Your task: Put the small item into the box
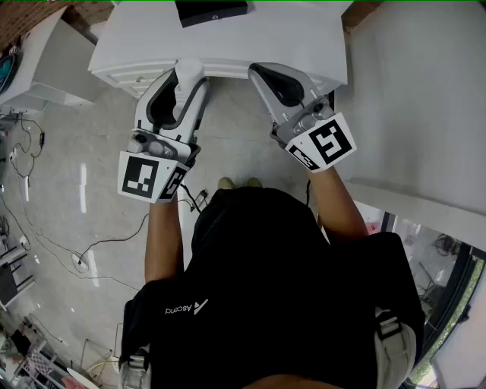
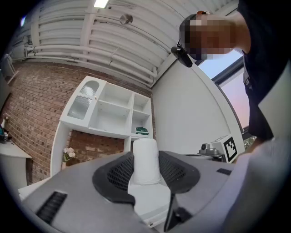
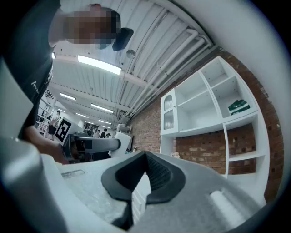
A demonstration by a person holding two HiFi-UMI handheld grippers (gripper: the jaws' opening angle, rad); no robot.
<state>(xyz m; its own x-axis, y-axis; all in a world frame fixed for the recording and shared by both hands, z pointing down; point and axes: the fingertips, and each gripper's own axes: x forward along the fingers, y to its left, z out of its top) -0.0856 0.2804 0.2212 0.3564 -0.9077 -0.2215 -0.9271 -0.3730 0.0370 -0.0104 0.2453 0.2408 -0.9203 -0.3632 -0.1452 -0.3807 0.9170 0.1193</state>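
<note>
Fingers (image 2: 119, 175) on the left gripper (image 1: 187, 90) are clamped on the small white cylinder with a rounded top (image 2: 145, 159), one black pad on each side, both touching it. So the item is already in hand, just not in the box yet.

It sits upright between the pads, long axis running the same way the fingers point, rounded end poking out past the tips. From the head view that end aims at the near edge of the white counter (image 1: 296, 38).

What the next move hinges on, I'd say: the flat black rectangular thing (image 1: 211, 11) at the far side of the counter. I'm guessing it's the box, and it lies straight ahead of the item and a touch to the right. The left gripper is the one loaded and lined up, so it's a forward reach across the counter.

As for texture, the item looks smooth, matte and plain white; can't tell if it's hard plastic or something softer. The pads are black with a ribbed mesh face, so they should hold it without slipping. The gripper shells are pale grey plastic.

Meanwhile the right gripper (image 1: 258, 72) is just beside the left one at the counter edge, fingers pressed together at the tips with nothing between them.

Further out there's a white cubby shelf unit (image 2: 113, 109) against a red brick wall.
</note>
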